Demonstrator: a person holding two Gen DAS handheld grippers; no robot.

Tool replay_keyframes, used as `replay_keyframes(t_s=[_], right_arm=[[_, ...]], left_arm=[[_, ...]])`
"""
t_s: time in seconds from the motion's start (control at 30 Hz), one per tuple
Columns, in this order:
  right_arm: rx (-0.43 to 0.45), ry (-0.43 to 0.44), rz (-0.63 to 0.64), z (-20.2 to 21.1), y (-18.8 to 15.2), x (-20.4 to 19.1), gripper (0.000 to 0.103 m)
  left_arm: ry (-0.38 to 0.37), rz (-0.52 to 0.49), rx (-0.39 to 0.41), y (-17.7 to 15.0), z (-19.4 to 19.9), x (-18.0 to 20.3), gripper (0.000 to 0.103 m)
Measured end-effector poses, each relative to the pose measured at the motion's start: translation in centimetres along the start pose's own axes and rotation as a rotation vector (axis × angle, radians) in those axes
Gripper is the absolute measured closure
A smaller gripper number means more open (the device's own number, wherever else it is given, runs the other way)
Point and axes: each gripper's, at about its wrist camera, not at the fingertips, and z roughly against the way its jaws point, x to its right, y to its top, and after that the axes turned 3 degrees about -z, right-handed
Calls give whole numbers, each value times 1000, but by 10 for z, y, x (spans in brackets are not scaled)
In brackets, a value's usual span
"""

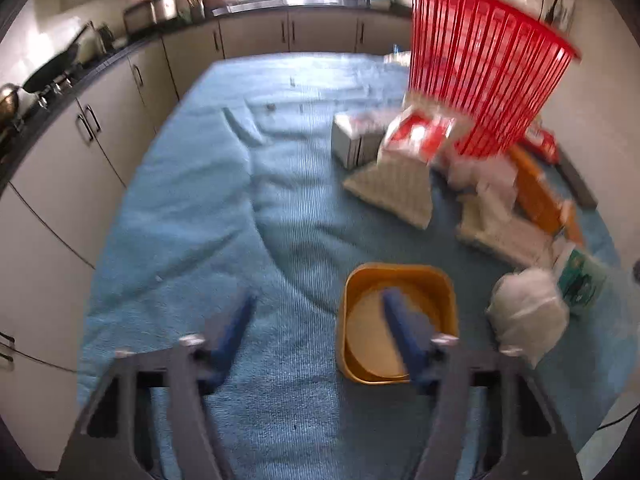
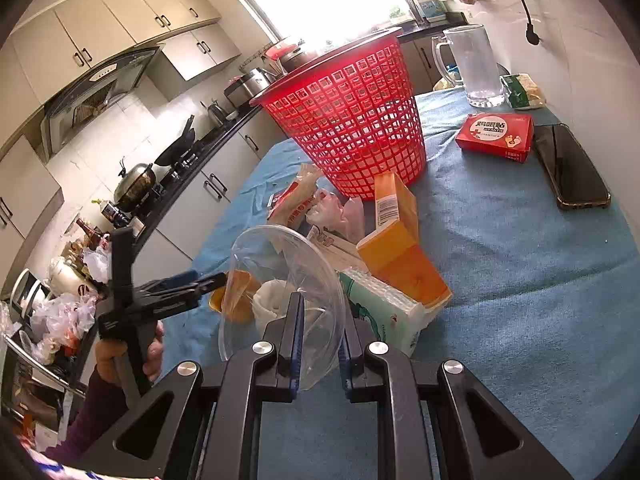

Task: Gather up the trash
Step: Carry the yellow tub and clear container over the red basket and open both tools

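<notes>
A red mesh basket (image 2: 352, 120) stands on the blue cloth; it also shows in the left wrist view (image 1: 480, 80). In front of it lies a trash pile: orange box (image 2: 404, 248), green-white tissue pack (image 2: 384, 312), red-white wrapper (image 1: 420, 136), crumpled white plastic (image 1: 528, 312). My right gripper (image 2: 318, 332) is shut on a clear plastic lid (image 2: 280, 280), held upright. My left gripper (image 1: 316, 328) is open above the cloth, its right finger over a yellow bowl (image 1: 400, 280). The left gripper also appears in the right wrist view (image 2: 208, 280).
A red box (image 2: 496, 136), a black phone (image 2: 568, 164) and a glass mug (image 2: 476, 64) sit on the table's right side. A kitchen counter with a stove and pots (image 2: 136, 188) runs along the left. The blue cloth (image 1: 240, 220) is wrinkled.
</notes>
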Motion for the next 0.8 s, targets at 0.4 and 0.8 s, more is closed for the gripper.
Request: replay_keyframes(t_s=[0.4,0.8], right_arm=[[-6,-5,41,-4,1,-13,87],[145,63,57,30,60,-25,87]], left_arm=[[-22,67,95,-4,37,-3,96],[-76,41,264,91,127,26,96]])
